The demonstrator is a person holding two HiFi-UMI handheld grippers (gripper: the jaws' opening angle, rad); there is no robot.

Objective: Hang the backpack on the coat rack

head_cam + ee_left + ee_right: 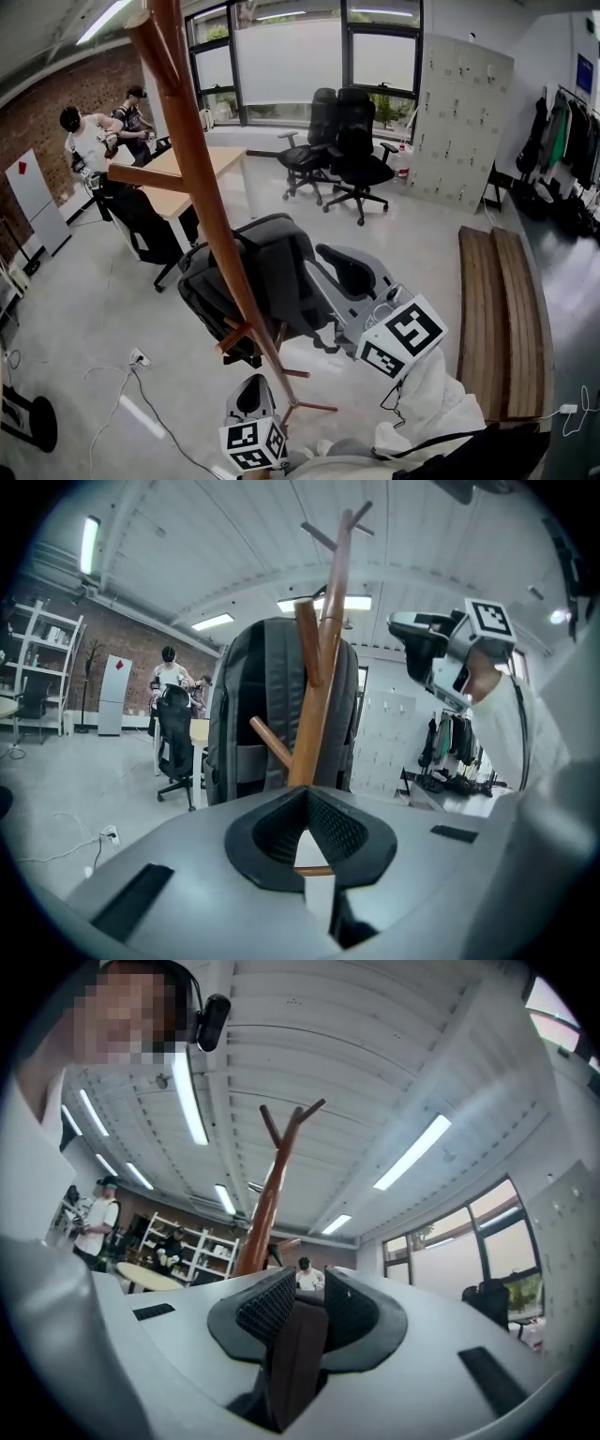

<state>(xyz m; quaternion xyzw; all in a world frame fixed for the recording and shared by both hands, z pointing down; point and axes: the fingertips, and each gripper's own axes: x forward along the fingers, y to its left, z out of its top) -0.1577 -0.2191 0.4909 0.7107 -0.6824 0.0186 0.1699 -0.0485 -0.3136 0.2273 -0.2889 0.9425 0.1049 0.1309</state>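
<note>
A dark grey backpack hangs against the slanting wooden coat rack, beside a short peg. My right gripper reaches into the backpack's right side from the lower right. In the right gripper view that gripper is shut on a dark backpack strap, with the coat rack's top behind it. My left gripper is low, near the rack's foot. In its own view it is shut and holds nothing, pointing up at the backpack and the coat rack.
A wooden desk and a black chair stand left of the rack, and two office chairs behind it. A slatted wooden bench lies at the right. A power strip with cables is on the floor. People stand far left.
</note>
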